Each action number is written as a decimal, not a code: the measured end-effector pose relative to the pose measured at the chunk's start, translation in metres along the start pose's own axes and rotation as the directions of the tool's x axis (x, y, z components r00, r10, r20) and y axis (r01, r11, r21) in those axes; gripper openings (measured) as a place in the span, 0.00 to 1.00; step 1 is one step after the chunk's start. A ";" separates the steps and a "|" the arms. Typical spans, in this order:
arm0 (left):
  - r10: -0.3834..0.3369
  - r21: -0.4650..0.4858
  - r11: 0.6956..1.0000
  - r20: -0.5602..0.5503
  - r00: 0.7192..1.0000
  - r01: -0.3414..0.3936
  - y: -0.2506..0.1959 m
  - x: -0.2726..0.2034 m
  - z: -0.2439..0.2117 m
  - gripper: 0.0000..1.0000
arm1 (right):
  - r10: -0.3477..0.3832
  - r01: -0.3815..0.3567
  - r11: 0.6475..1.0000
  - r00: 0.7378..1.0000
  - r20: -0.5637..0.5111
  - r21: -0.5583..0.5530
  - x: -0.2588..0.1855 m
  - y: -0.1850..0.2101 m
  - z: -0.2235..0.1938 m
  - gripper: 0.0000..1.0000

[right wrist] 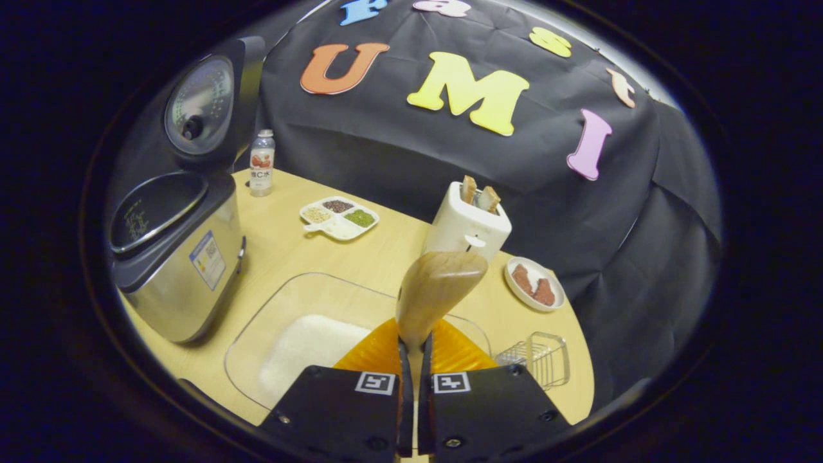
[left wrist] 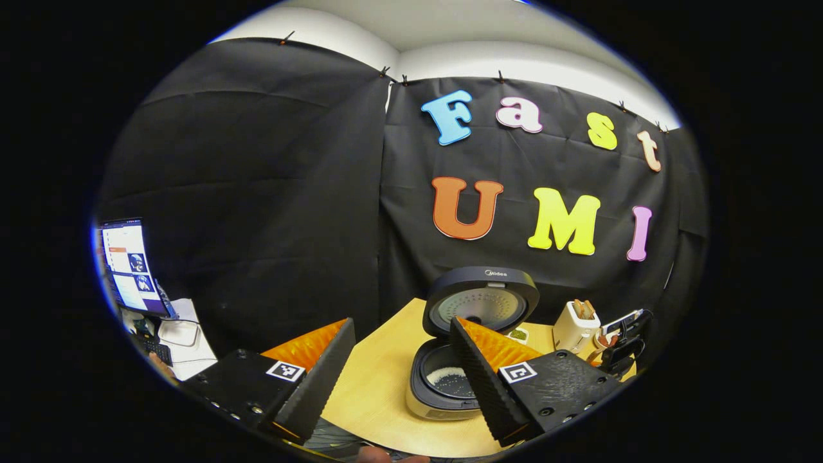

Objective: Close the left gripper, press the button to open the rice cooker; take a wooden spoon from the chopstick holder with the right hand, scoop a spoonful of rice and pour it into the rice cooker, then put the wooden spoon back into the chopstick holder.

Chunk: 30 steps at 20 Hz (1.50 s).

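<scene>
Right gripper (right wrist: 411, 350) is clamped on the neck of one wooden spoon (right wrist: 434, 292), bowl up, above the near edge of the rice tray (right wrist: 283, 302) beside the cooker (right wrist: 173, 257). The spoon looks light, stiff and smooth (likely to twist) — a grip on the handle near the bowl suits it. Left gripper (left wrist: 402, 360) stands apart, facing the one cooker — lid up, some rice in the pot. One toaster (right wrist: 466, 225) stands behind the tray.

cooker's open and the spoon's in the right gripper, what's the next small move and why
Probably carry the spoon back to the wire holder. The right hand-held gripper is shut on it, its bowl looks empty, and some rice already lies in the open cooker.
</scene>
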<state>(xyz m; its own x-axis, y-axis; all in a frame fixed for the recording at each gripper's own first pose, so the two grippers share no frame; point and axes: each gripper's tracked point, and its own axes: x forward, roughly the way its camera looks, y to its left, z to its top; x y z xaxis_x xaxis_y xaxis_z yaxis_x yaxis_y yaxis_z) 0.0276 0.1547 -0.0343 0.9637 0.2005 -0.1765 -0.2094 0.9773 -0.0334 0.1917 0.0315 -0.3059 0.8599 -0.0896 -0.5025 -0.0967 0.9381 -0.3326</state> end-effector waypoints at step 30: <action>-0.105 0.027 0.994 0.011 0.994 0.105 -0.093 -0.005 0.006 0.94 | 0.390 -0.263 0.562 0.920 0.029 0.784 -0.032 -0.070 0.008 0.08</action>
<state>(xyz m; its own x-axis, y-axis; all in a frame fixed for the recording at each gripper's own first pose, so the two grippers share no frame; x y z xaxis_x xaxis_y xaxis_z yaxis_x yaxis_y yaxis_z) 0.0429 0.0627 -0.0249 0.9821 0.0971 -0.1615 -0.1025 0.9944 -0.0252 0.1752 -0.0288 -0.2598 0.7683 0.2934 -0.5688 0.1124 0.8131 0.5712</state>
